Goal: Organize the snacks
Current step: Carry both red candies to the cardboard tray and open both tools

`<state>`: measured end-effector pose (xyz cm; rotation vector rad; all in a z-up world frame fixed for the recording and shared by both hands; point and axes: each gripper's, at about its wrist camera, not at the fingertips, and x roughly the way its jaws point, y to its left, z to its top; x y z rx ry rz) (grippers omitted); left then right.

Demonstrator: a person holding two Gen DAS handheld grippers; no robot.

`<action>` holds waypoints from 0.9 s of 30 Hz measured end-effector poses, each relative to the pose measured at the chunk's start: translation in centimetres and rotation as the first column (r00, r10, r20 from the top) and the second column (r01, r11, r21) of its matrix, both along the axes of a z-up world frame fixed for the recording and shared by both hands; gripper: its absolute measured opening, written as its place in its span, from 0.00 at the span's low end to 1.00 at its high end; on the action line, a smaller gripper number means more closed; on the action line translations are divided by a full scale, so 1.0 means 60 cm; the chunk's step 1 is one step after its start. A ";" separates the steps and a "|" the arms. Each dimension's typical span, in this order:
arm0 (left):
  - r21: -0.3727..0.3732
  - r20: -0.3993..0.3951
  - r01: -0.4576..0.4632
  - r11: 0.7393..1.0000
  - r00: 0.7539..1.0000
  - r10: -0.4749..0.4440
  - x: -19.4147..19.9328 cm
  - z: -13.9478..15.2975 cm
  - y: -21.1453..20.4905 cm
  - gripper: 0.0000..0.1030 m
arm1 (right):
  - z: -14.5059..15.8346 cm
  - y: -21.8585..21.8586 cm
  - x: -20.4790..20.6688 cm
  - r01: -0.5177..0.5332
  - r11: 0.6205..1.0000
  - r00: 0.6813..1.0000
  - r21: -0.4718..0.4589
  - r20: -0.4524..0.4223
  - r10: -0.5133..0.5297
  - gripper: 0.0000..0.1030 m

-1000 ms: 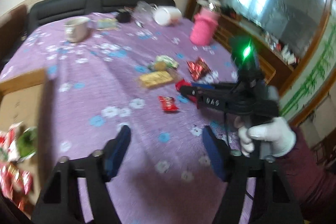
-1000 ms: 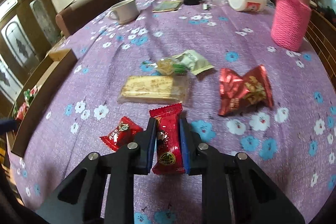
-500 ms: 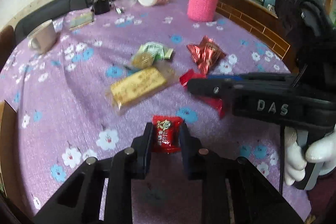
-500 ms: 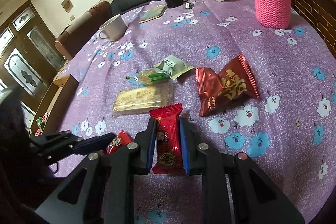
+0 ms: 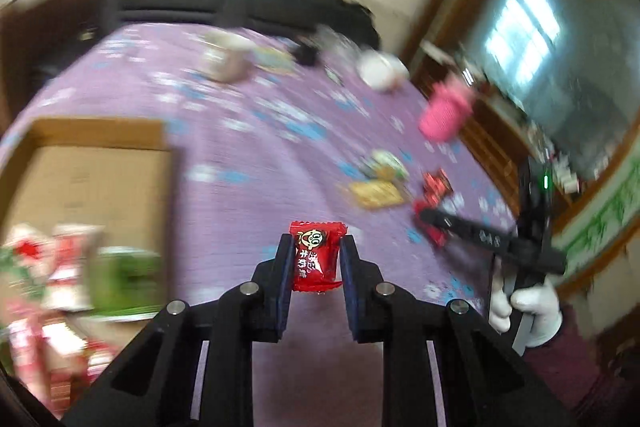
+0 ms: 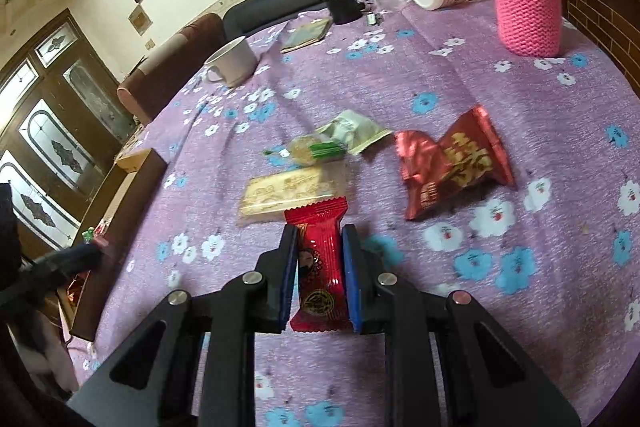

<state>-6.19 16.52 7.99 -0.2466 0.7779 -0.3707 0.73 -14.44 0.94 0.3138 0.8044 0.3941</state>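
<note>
Small red candy [image 5: 316, 255] pinched between the closed-down jaws of the left gripper [image 5: 315, 259], lifted off the cloth, cardboard box [image 5: 92, 163] to its left already holding several snacks. Long red packet [image 6: 320, 263] clamped likewise in the right gripper [image 6: 319, 267], above the purple tablecloth [image 6: 460, 75]. Left to sort, by my reckoning: yellow biscuit bar [image 6: 290, 191], green-wrapped sweets [image 6: 340, 139], red foil bag [image 6: 456, 163].

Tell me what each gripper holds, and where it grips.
Left gripper: small red candy, pinched across its sides. Right gripper: long red snack packet, pinched across its middle.
</note>
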 end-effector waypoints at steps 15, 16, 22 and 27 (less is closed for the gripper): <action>-0.043 -0.082 -0.296 0.954 0.953 0.291 0.032 -0.031 0.296 0.21 | 0.102 0.354 -0.020 -0.345 0.938 0.939 -0.010 -0.004 0.345 0.23; -0.052 -0.097 -0.298 0.953 0.951 0.293 0.040 -0.038 0.300 0.21 | 0.102 0.376 -0.018 -0.358 0.933 0.934 -0.020 -0.008 0.358 0.23; -0.082 -0.132 -0.322 0.943 0.942 0.310 0.061 -0.056 0.328 0.23 | 0.090 0.495 0.023 -0.379 0.922 0.925 -0.081 -0.057 0.375 0.23; -0.143 -0.113 -0.331 0.933 0.942 0.317 0.040 -0.051 0.337 0.42 | 0.056 0.546 0.063 -0.364 0.928 0.928 -0.083 -0.117 0.354 0.26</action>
